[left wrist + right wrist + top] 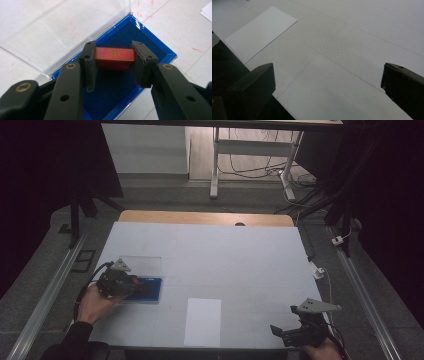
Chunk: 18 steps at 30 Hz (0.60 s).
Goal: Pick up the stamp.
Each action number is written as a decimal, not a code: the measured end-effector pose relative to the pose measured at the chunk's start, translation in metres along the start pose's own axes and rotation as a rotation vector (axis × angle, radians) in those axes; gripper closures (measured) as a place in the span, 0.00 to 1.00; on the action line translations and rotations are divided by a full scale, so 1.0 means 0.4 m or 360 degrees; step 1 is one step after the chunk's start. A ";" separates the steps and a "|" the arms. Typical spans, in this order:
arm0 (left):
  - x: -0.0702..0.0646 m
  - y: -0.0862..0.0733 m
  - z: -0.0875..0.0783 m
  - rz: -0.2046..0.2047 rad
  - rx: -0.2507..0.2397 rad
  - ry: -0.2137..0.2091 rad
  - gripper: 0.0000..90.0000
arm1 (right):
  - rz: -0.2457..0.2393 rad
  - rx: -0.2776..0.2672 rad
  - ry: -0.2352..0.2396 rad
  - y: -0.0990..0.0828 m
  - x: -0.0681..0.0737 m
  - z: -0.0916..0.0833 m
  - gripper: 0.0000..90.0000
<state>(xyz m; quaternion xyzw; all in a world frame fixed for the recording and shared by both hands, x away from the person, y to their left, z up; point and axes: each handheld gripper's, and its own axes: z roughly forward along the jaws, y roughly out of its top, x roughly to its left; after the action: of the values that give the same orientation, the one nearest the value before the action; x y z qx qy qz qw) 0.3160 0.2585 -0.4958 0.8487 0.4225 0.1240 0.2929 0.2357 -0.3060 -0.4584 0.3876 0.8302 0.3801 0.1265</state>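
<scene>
A blue box (150, 40) with a dark blue lining lies open at the table's left (152, 292); its clear lid (50, 32) is folded flat behind it (142, 265). My left gripper (113, 66) hangs over the box, shut on a red block (113, 56) that bears a gold mark on its top face. In the high view the same gripper (142, 287) sits over the box in a hand. My right gripper (328, 87) stands open above bare white table near the front right corner (280, 332), with nothing between its jaws.
A white sheet of paper (202, 321) lies near the front edge at the middle (260, 30). The table's white cover (225, 255) runs back to a wooden strip (200, 217). Cables and desk legs (287, 180) stand on the floor beyond.
</scene>
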 end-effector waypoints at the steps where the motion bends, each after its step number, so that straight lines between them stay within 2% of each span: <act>1: 0.000 0.000 -0.003 -0.0016 -0.0007 -0.0005 0.65 | -0.0002 -0.0002 0.0001 0.000 0.000 0.000 0.00; 5: -0.002 0.003 -0.009 -0.0052 -0.0013 -0.0018 0.65 | 0.0005 -0.0010 0.0005 -0.001 -0.001 0.000 0.00; 10: -0.011 0.011 -0.029 -0.0095 -0.0061 0.0006 0.65 | 0.0005 -0.0012 0.0006 -0.001 -0.001 -0.001 0.00; 18: -0.032 0.021 -0.048 -0.0120 -0.0066 0.0036 0.65 | -0.0009 -0.0011 0.0008 -0.001 0.001 -0.001 0.00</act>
<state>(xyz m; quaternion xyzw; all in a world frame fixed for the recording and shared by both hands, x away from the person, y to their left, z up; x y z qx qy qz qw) 0.3048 0.2520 -0.4751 0.8245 0.4549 0.1311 0.3101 0.2352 -0.3061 -0.4584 0.3840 0.8302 0.3836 0.1269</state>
